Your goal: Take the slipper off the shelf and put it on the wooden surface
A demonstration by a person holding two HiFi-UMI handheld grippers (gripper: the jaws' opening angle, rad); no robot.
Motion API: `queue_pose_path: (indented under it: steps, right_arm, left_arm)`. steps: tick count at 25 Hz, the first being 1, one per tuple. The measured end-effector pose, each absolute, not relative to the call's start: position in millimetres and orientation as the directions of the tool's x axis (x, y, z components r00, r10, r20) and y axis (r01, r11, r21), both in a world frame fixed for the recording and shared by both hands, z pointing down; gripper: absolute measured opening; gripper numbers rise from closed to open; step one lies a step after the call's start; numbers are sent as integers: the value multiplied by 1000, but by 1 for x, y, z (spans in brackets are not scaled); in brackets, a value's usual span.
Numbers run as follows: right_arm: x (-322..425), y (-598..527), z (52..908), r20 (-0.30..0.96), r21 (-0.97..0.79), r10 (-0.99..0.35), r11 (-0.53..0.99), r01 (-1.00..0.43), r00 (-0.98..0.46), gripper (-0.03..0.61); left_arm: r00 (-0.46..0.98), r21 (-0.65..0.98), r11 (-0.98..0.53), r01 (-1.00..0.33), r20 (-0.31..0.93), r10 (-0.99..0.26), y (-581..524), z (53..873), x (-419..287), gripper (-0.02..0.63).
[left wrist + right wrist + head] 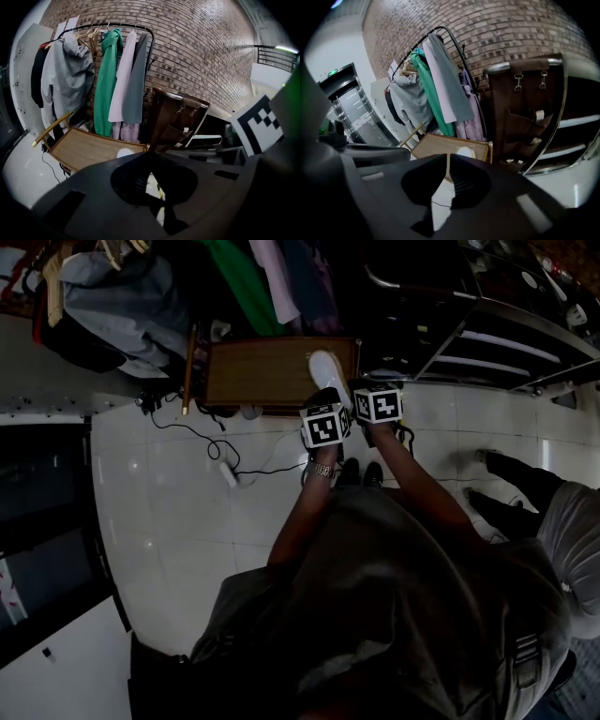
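White slipper (325,367) lies on wooden surface (253,371), left gripper (150,164) and right gripper (447,161) hover near it, jaws of both closed, holding nothing.

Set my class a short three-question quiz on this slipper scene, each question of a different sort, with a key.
1. True or false: in the head view, the white slipper lies at the right end of the wooden surface.
2. Which colour hangs on the clothes rack? A orange, B green, C yellow.
3. Fill in: the wall behind the rack is built of ____.
Key: 1 true; 2 B; 3 brick.
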State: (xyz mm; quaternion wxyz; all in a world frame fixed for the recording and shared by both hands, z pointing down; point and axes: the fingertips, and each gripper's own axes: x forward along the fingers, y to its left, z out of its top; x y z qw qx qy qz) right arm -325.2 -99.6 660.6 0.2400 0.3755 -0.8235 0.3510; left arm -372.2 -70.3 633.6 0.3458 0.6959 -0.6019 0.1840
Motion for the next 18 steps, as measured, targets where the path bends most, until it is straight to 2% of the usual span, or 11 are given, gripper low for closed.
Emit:
queue_pose_path:
  steps: [2,7,18]
  right_arm:
    - [-328,-98,645,645,-372,-465,501,-781,-606,4]
    - [-328,-98,625,626,-335,-469,558,-759,-622,0]
    - [-321,-97,618,633,-322,-461,574,-753,-622,0]
  left_arm:
    - [208,250,-46,-967,670,-712,-71,628,-371,4]
    - [206,237,-61,-969,655,-727,-79,617,-367,5]
    - [209,233,-68,-970,663,-719,-84,614,-356,5]
